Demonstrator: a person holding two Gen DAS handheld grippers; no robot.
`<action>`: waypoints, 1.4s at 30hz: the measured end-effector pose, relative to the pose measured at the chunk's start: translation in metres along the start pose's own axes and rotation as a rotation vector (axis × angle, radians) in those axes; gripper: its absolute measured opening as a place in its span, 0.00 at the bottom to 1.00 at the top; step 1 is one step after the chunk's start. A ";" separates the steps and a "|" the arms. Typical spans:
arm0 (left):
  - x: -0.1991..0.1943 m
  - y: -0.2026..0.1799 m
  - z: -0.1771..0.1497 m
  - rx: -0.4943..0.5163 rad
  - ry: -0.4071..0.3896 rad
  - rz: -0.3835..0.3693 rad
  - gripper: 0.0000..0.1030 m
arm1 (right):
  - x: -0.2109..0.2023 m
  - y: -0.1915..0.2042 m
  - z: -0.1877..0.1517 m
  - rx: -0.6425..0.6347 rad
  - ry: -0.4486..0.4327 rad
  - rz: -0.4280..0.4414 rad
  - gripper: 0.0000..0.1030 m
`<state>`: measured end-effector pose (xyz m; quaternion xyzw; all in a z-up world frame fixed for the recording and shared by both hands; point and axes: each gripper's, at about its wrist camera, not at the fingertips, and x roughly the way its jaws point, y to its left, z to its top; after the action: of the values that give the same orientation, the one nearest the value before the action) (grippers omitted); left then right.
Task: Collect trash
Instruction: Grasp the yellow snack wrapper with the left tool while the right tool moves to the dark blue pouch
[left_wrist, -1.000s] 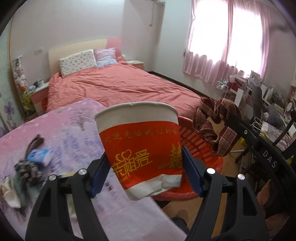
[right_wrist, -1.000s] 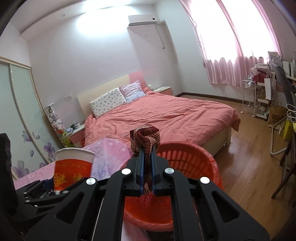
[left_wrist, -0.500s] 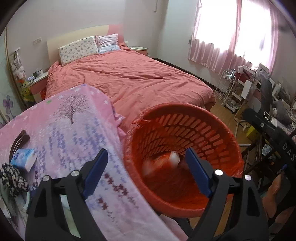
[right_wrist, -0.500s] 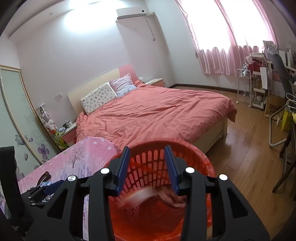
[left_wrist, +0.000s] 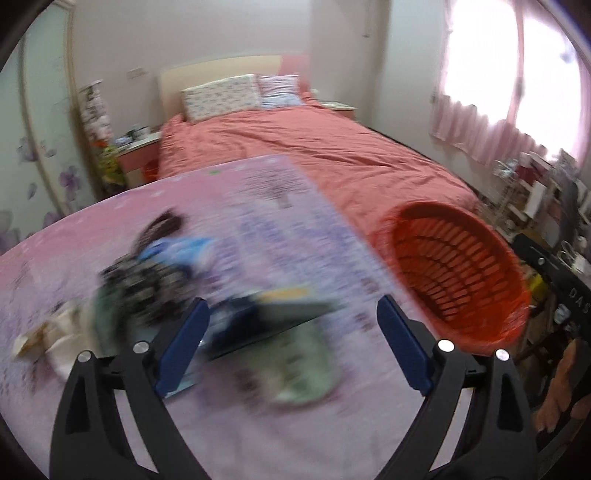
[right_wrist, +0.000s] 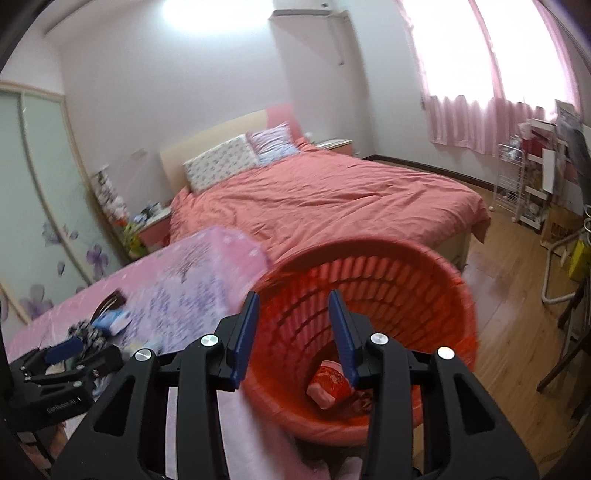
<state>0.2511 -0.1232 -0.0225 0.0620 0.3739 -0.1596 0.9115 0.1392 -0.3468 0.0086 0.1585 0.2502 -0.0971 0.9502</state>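
The red plastic basket (right_wrist: 388, 280) stands beside the table; it also shows in the left wrist view (left_wrist: 458, 266). A red paper cup (right_wrist: 328, 380) lies on its bottom. My right gripper (right_wrist: 293, 325) is open and empty above the basket's near rim. My left gripper (left_wrist: 291, 332) is open and empty over the pink table (left_wrist: 258, 206), above a blurred pile of trash: a dark flat item (left_wrist: 258, 317), a blue packet (left_wrist: 177, 247) and a dark patterned cloth (left_wrist: 144, 280). The left gripper also shows in the right wrist view (right_wrist: 62, 350).
A bed with a salmon cover (right_wrist: 325, 195) stands behind the table and basket. A wire rack and cluttered shelves (right_wrist: 532, 184) stand at the right by the curtained window. Wooden floor (right_wrist: 517, 295) lies to the basket's right.
My left gripper let go of the paper cup and my right gripper let go of the checked cloth; both fell into the basket. The left gripper has swung left, back over the table.
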 end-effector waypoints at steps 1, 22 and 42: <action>-0.005 0.015 -0.006 -0.017 0.003 0.021 0.88 | 0.001 0.007 -0.003 -0.013 0.012 0.012 0.39; -0.060 0.247 -0.075 -0.314 0.027 0.390 0.88 | 0.047 0.153 -0.067 -0.261 0.283 0.163 0.47; -0.009 0.273 -0.051 -0.195 0.093 0.270 0.42 | 0.066 0.169 -0.075 -0.293 0.355 0.126 0.47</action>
<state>0.3035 0.1477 -0.0538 0.0305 0.4176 0.0043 0.9081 0.2072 -0.1706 -0.0438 0.0488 0.4143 0.0293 0.9083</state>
